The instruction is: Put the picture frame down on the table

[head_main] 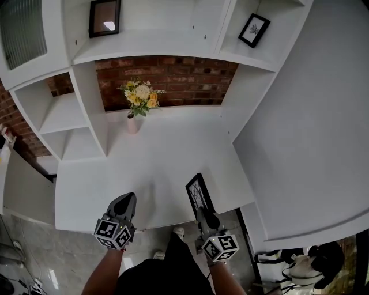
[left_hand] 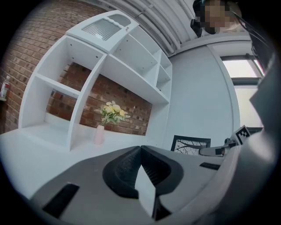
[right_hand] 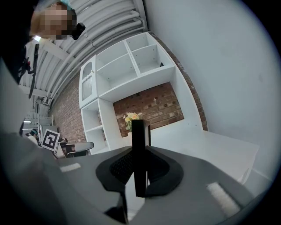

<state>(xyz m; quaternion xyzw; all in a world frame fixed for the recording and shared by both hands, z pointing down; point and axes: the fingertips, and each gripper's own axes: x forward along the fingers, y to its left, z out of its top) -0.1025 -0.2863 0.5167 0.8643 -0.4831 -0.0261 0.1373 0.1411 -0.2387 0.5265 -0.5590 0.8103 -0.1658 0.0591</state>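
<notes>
Jaws of the right gripper (head_main: 205,214) pinch the picture frame (head_main: 198,193) upright, edge-on, over the near edge of the table (head_main: 150,167); the left gripper (head_main: 123,203) is closed, empty.

Three picture frames (head_main: 200,193) (head_main: 105,17) (head_main: 254,30), one vase of flowers (head_main: 133,123), one table (head_main: 173,151) and two claws (head_main: 125,200) (head_main: 204,210).

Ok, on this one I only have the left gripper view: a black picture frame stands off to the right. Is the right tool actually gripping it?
Observer: Yes. The right gripper view shows the right tool shut on the picture frame, which sits edge-on between its jaws.
Operator: Where is it over the table?
Observer: In the head view it is upright at the white table's front edge, toward the right end.
</notes>
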